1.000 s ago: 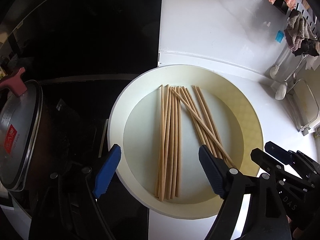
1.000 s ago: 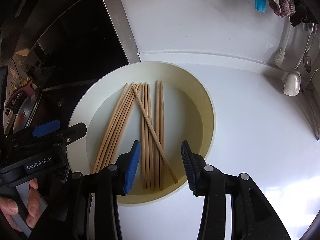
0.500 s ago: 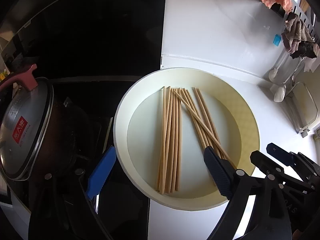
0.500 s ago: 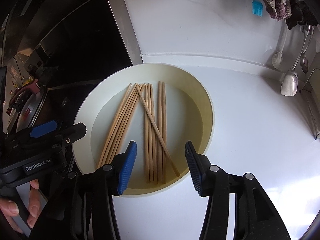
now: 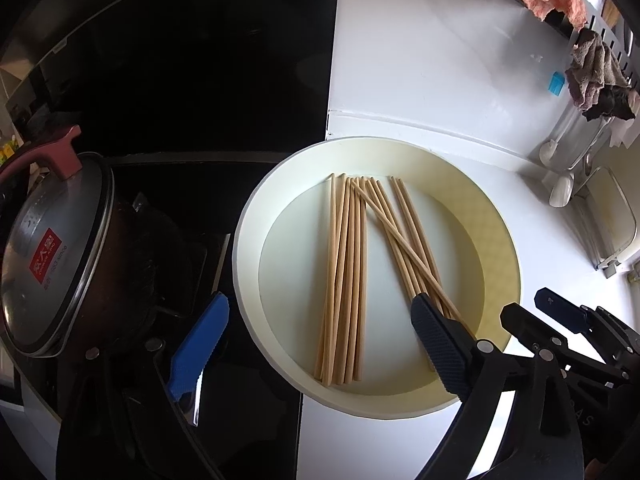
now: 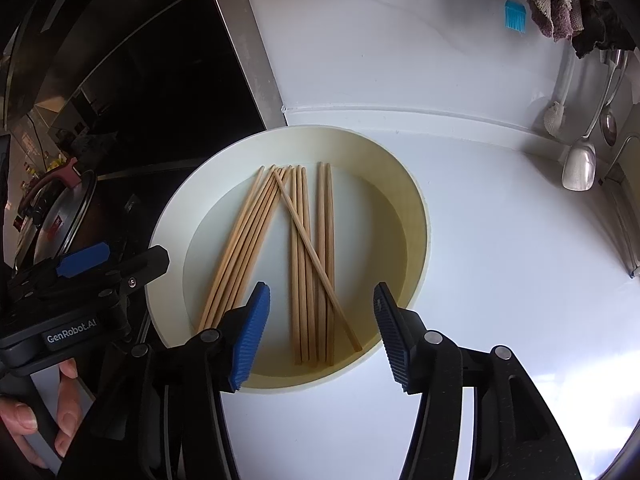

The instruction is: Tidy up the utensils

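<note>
table: glossy white top, bright glare lower right | wall: white panel at top | upper left: black stove surface, steel trim strip | upper right: cloths hanging

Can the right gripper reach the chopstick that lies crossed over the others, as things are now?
Probably yes. The right gripper, its fingers opening and empty, hangs above the crossed chopstick in the plate; nothing lies over it.

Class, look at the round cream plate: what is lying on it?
On the cream plate lie wooden chopsticks in two loose bunches, with one chopstick crossing diagonally over the others. Their near ends are partly hidden behind pads.
</note>
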The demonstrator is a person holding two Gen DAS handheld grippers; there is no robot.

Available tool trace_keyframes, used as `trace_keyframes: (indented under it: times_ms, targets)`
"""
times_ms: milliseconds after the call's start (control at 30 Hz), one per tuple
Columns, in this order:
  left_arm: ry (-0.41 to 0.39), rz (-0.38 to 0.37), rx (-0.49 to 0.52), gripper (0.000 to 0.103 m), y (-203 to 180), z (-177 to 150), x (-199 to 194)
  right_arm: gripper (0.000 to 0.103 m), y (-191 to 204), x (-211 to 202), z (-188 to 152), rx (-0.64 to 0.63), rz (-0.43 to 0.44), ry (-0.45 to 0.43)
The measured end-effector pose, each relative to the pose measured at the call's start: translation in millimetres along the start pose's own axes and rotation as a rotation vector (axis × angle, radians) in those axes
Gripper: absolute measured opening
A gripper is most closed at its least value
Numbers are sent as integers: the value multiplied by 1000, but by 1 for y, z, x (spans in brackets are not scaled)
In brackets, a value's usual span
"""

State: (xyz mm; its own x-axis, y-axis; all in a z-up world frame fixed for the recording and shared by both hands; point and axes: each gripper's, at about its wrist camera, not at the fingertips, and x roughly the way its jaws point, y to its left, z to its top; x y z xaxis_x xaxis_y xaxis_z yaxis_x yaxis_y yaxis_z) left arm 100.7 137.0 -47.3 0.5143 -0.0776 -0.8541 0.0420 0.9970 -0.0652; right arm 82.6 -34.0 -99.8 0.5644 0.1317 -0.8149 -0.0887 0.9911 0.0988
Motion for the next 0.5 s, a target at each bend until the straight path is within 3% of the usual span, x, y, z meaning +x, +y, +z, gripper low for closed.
trace_keyframes:
  times_ms: [500]
  targets:
    - [5,-1,2,92,1,0,3,53,0,2,2,16,-6,4]
